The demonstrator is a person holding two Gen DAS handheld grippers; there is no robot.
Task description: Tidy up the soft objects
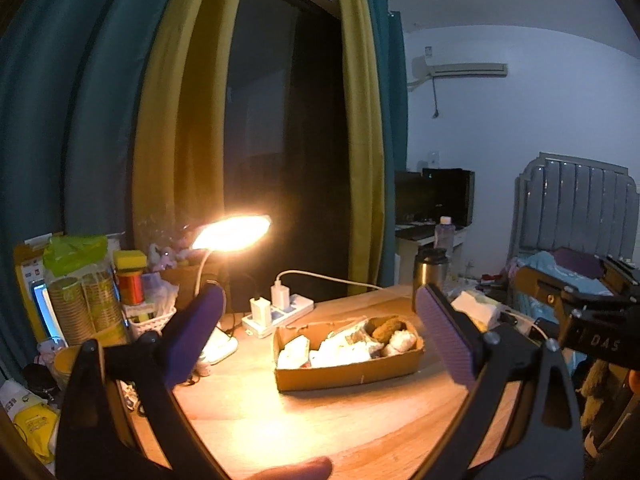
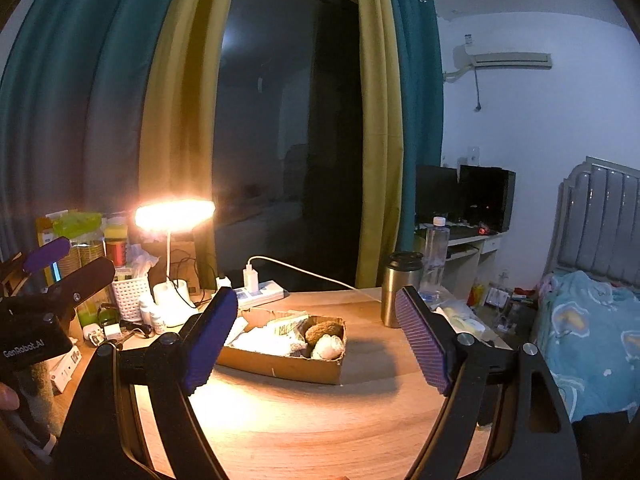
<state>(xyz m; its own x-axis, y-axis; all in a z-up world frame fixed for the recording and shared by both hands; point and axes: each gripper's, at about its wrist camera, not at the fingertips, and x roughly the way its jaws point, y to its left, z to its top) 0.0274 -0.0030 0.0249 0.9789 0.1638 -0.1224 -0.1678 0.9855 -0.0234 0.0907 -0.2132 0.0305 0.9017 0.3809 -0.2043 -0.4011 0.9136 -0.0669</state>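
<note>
A shallow cardboard box sits on the wooden table. It holds a brown plush ball, a white plush ball and several white packets. My left gripper is open and empty, held above the table in front of the box. My right gripper is open and empty, also short of the box. The left gripper's body shows at the left edge of the right wrist view.
A lit desk lamp, a power strip with chargers, a white basket and stacked cups crowd the table's back left. A steel tumbler and a bottle stand at the right. A bed lies beyond.
</note>
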